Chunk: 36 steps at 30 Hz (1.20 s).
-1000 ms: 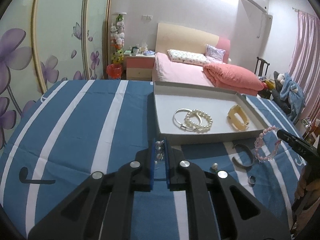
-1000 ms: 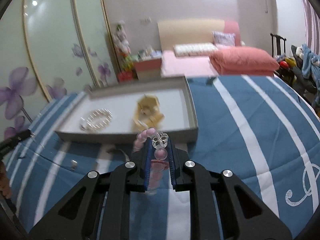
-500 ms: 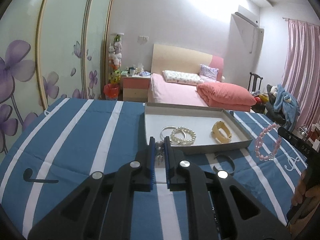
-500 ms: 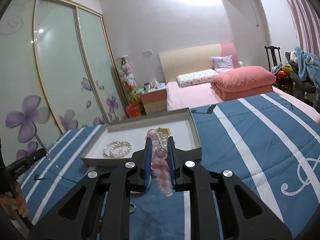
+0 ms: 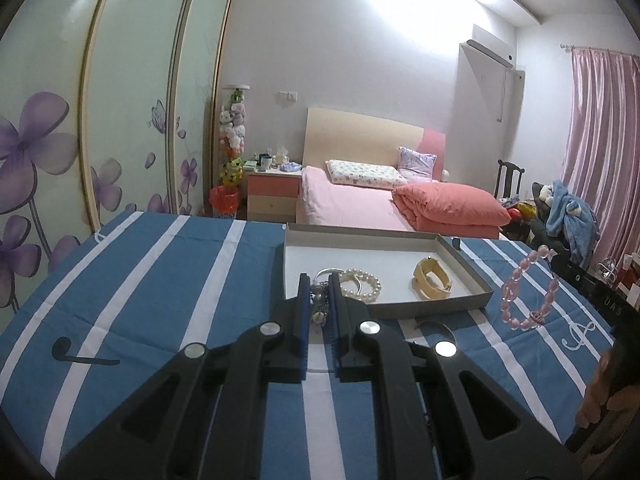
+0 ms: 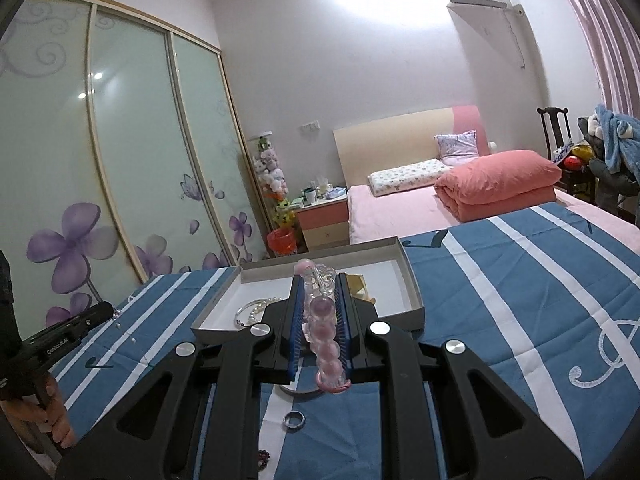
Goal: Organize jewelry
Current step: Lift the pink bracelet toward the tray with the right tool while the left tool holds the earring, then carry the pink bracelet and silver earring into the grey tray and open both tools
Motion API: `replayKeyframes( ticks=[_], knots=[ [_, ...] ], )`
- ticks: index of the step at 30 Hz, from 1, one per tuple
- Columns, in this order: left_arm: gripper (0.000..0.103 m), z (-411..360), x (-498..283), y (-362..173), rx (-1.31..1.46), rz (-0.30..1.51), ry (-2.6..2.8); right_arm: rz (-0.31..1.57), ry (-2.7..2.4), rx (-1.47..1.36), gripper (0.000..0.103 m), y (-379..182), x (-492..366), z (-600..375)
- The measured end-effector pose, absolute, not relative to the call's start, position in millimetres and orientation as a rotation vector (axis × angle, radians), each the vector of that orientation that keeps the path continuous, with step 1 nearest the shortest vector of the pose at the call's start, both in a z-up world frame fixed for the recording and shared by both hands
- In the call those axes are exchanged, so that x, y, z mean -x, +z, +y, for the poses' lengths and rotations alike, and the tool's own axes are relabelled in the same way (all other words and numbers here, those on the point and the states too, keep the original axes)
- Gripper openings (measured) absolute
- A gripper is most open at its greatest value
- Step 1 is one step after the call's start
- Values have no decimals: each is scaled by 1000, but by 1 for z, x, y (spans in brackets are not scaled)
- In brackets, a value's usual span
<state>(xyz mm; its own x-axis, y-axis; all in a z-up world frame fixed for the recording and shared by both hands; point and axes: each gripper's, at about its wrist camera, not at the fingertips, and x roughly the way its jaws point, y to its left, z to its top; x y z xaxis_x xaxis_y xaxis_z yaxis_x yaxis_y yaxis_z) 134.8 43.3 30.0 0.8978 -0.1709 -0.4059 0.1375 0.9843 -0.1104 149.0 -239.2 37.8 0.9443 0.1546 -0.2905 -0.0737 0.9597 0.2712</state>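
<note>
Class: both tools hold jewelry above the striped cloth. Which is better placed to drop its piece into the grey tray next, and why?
Left, probably. The left tool and its small silver piece line up with the grey tray, while the right tool's pink bead bracelet hangs beside it.

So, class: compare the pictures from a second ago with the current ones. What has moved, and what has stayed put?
Both grippers rose and tilted up from the striped cloth. The right gripper lifted the pink bead bracelet higher; the left gripper lifted its small silvery piece. Neither let go. The tray, pearl bracelet and yellow bangle stayed where they were.
</note>
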Motion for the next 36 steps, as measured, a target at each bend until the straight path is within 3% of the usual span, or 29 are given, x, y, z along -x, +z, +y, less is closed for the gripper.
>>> replayKeyframes(
  ticks=[36],
  knots=[
    [10,4,-127,36,-68,314,2,171,59,-98,17,41,-141,-215]
  ],
)
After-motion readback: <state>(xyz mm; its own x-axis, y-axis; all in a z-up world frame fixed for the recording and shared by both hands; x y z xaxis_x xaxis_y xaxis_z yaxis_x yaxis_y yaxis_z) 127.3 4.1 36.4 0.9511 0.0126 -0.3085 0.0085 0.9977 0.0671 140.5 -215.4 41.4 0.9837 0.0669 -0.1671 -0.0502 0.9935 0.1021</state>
